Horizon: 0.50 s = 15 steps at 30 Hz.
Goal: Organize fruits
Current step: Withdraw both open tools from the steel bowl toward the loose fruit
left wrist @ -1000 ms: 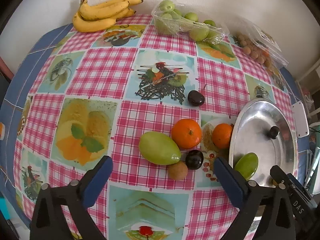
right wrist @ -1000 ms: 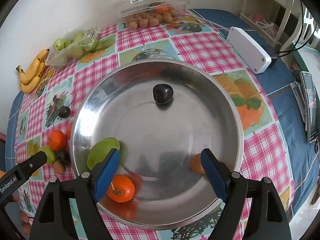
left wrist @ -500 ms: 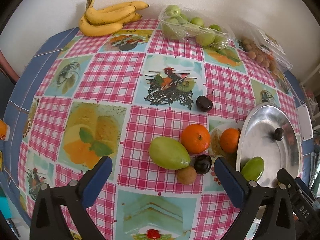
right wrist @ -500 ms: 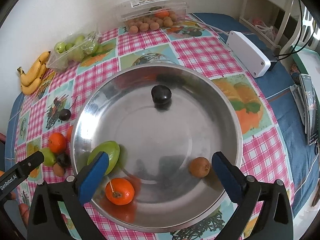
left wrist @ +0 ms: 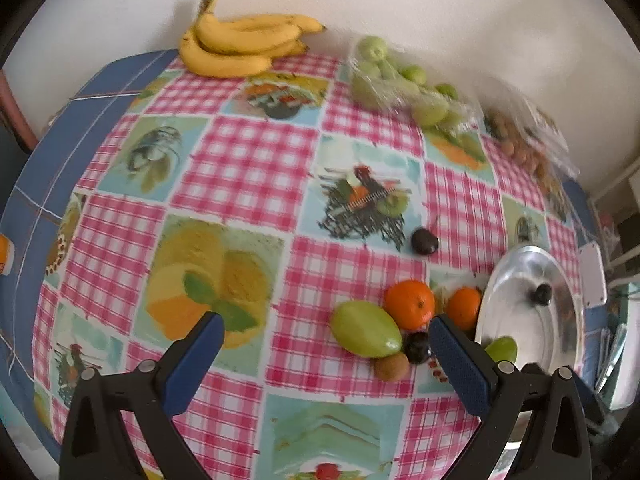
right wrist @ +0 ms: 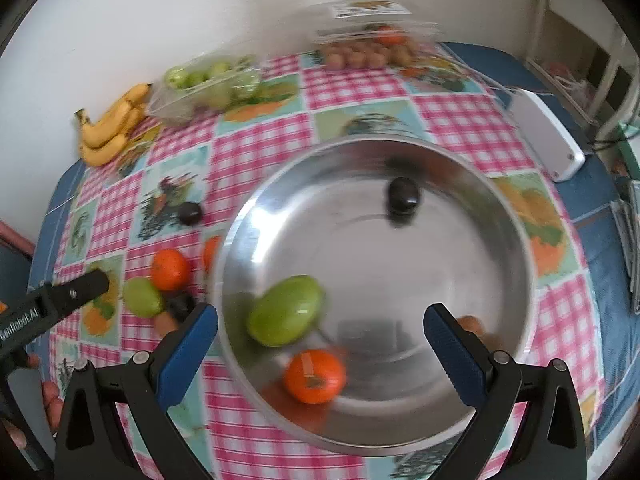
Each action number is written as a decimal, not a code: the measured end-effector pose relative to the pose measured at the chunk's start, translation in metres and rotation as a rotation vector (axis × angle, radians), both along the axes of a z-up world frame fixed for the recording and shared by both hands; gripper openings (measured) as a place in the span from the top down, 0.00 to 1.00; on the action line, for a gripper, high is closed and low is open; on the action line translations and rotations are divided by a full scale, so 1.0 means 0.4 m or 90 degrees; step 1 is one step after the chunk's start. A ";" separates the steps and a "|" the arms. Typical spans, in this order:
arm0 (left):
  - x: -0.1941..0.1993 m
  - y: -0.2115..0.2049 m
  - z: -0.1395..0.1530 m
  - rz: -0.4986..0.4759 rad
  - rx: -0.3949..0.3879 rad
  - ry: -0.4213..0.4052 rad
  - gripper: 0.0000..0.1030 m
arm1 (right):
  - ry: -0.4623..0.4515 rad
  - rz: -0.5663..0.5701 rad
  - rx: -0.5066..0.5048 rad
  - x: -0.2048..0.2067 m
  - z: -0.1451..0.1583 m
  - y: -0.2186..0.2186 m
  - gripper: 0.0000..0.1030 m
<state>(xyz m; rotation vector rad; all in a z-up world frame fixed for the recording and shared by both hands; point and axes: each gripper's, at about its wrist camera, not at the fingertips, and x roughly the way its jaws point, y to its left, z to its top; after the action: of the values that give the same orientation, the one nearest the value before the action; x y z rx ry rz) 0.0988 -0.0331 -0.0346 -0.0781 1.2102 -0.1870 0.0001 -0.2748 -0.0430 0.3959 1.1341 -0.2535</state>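
Four fruits in steel bowl (right wrist: 520, 248), green mango (right wrist: 286, 312), blurred orange (right wrist: 315, 376), perhaps plum (right wrist: 404, 196)

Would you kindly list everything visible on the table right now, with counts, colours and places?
Round steel bowl: one, silver, right side of table.
In the bowl: one green mango, one orange tangerine, one dark plum, one small brown fruit partly hidden.
Loose beside the bowl: green mango, two tangerines, dark plum, brown kiwi; another plum farther back.
Yellow bananas: one bunch, by wall.
Bagged green fruit: by wall.
Clear box of brown fruit: back right.
White box: right.
Left gripper, right gripper: black, blue pads, open.
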 end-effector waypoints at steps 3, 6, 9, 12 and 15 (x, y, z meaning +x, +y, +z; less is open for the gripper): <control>0.014 0.037 0.011 0.019 -0.002 -0.010 0.00 | -0.012 0.017 0.008 0.020 0.006 0.037 0.01; 0.027 0.066 0.006 0.034 -0.003 -0.007 0.00 | -0.021 0.037 0.024 0.041 0.010 0.072 0.01; 0.041 0.094 -0.007 0.046 -0.027 0.006 0.00 | -0.017 0.053 0.018 0.058 0.008 0.101 0.01; 0.051 0.113 -0.019 0.057 -0.043 0.018 0.00 | -0.012 0.068 0.024 0.075 0.003 0.130 0.01; 0.057 0.120 -0.029 0.062 -0.044 0.024 0.00 | -0.006 0.079 0.021 0.098 -0.001 0.158 0.01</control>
<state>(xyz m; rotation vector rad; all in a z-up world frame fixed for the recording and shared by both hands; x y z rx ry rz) 0.1218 0.0147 -0.0462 -0.2010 1.2346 -0.1435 0.0393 -0.2114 -0.0435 0.3530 1.1507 -0.1243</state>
